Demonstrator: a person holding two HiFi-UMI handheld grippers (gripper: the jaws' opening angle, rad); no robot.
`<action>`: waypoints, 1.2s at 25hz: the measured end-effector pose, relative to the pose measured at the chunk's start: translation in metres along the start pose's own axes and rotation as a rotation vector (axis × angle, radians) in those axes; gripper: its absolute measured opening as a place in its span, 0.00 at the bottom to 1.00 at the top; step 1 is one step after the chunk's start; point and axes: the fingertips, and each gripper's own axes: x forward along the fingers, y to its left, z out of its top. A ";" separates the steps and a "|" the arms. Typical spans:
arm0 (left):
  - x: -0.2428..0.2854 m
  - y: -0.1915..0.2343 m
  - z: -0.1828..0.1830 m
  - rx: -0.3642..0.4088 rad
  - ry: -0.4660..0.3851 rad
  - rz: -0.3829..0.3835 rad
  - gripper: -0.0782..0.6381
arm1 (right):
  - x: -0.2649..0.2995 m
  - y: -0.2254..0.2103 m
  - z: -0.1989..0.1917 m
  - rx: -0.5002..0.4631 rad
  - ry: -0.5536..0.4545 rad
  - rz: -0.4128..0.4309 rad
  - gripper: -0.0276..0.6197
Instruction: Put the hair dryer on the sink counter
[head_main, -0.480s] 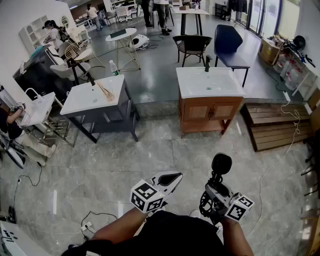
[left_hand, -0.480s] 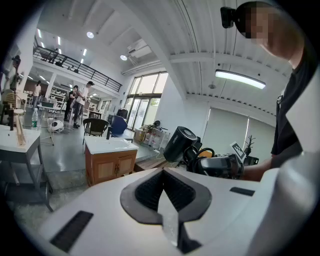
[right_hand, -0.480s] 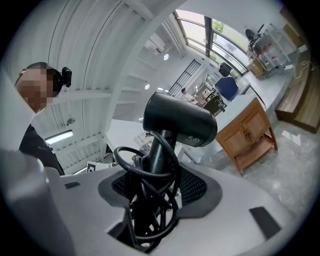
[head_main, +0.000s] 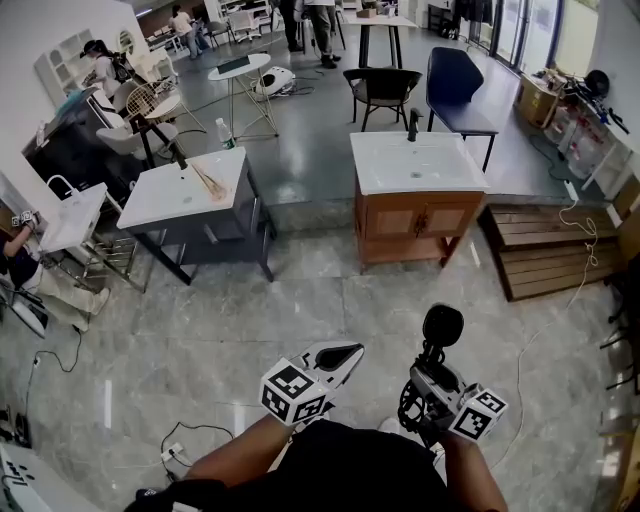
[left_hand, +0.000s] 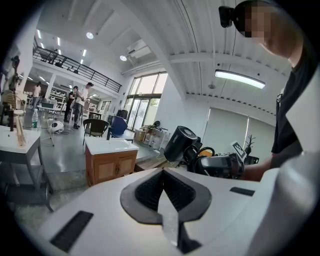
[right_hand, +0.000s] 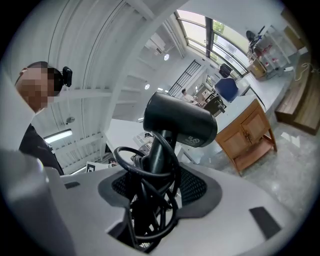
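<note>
My right gripper (head_main: 425, 380) grasps the black hair dryer (head_main: 442, 327) upright by its handle. The white-topped wooden sink bench (head_main: 420, 172) lies straight ahead, well apart. My left gripper (head_main: 335, 358) is clenched and empty.

**Colour and Pattern Reference**

The hair dryer (head_main: 441, 328) and its coiled cord (right_hand: 150, 200) are black. The left gripper (head_main: 340, 356) and the right gripper (head_main: 432, 380) have white shells with dark grey ribbed pads (left_hand: 150, 192). Each carries a cube (head_main: 293, 392) printed with black-and-white square markers. The sink counter (head_main: 417, 163) is white, set on an orange-brown wooden cabinet (head_main: 415, 225). The second counter (head_main: 180, 192) is white over a dark grey base (head_main: 215, 238). The floor (head_main: 300, 300) is pale grey marbled tile. The pallet (head_main: 545, 250) is brown wood. The chair (head_main: 385, 88) is black and the bench (head_main: 455, 85) dark blue.
</note>
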 end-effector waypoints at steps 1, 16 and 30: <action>0.000 0.001 -0.001 -0.001 -0.001 0.001 0.11 | 0.000 0.001 0.002 0.002 -0.011 0.009 0.37; -0.028 0.047 0.001 -0.056 -0.017 -0.017 0.11 | 0.045 0.023 -0.004 0.013 -0.038 0.018 0.37; -0.084 0.102 -0.020 -0.051 0.027 -0.041 0.11 | 0.097 0.055 -0.038 0.031 -0.061 -0.045 0.37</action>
